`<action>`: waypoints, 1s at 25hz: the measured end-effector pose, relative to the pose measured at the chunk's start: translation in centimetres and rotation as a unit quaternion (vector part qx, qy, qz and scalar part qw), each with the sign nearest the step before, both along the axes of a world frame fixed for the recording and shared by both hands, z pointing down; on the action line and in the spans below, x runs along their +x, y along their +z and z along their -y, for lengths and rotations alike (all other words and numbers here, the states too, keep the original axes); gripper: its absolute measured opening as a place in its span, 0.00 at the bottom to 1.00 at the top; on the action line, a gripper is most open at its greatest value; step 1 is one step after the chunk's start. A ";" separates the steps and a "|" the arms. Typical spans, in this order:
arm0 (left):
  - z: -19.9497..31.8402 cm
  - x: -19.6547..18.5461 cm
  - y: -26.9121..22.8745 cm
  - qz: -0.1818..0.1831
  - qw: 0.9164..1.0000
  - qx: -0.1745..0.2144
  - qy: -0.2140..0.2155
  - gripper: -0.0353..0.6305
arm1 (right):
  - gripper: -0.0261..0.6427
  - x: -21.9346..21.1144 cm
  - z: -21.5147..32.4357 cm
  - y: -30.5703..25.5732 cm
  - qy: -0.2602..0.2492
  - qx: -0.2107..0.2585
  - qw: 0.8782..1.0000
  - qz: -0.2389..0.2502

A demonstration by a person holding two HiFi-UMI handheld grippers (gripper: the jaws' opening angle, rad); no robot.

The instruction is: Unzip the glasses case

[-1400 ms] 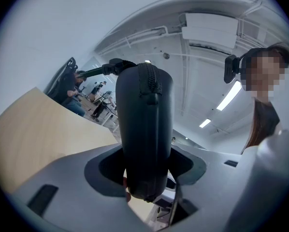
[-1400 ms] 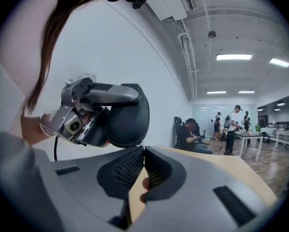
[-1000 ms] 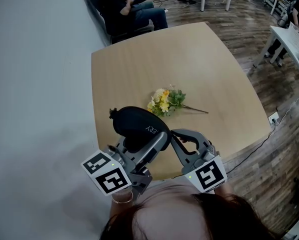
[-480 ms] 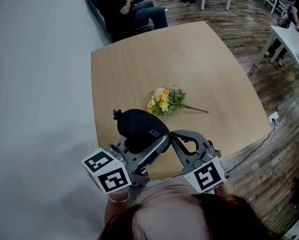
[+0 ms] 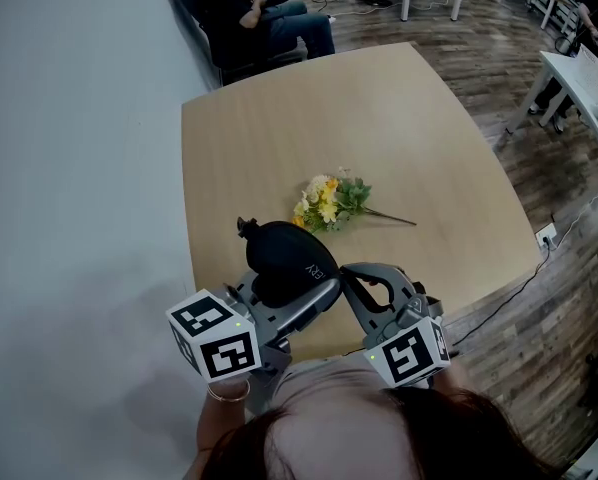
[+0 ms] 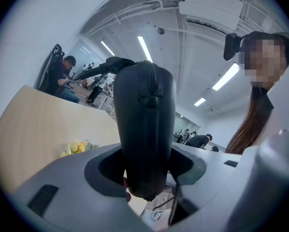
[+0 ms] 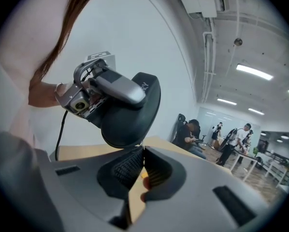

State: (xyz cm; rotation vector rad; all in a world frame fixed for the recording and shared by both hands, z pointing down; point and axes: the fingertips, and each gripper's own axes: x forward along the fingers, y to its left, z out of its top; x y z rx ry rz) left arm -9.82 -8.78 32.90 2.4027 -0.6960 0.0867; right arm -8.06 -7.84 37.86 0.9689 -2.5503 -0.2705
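The black oval glasses case (image 5: 284,253) is held in the air above the near edge of the wooden table (image 5: 399,118). My left gripper (image 5: 304,280) is shut on it, one finger on each broad side. In the left gripper view the case (image 6: 145,129) stands upright between the jaws, its zip seam facing the camera and a black tail at its top end. My right gripper (image 5: 345,270) has its tips pressed together against the case's near rim. In the right gripper view the case (image 7: 135,122) hangs just above those shut tips (image 7: 143,149). Whether the zip pull is pinched there, I cannot tell.
A small bunch of yellow and white flowers (image 5: 331,203) lies on the table just beyond the case. People sit on chairs (image 5: 259,13) past the table's far corner. A white table (image 5: 584,78) stands at the far right, and a grey wall runs along the left.
The left gripper and the case have shifted a little right and down, so the case's tail now sits closer to the flowers. The right gripper has rolled slightly and stayed in place.
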 end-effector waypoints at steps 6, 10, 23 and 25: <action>-0.1 0.1 0.6 0.004 1.000 -0.011 0.016 0.42 | 0.06 0.0 0.0 0.3 -0.004 -0.001 1.000 -0.005; -0.2 0.0 0.9 0.011 1.000 -0.014 0.026 0.42 | 0.06 -0.2 0.0 0.5 -0.005 -0.001 1.000 -0.012; -1.0 0.3 2.1 0.046 0.998 -0.021 0.044 0.42 | 0.06 -0.3 -0.1 0.8 -0.005 0.002 1.000 -0.030; -1.1 0.3 2.3 0.049 0.998 -0.024 0.045 0.42 | 0.06 -0.3 0.0 0.8 -0.006 0.002 1.000 -0.030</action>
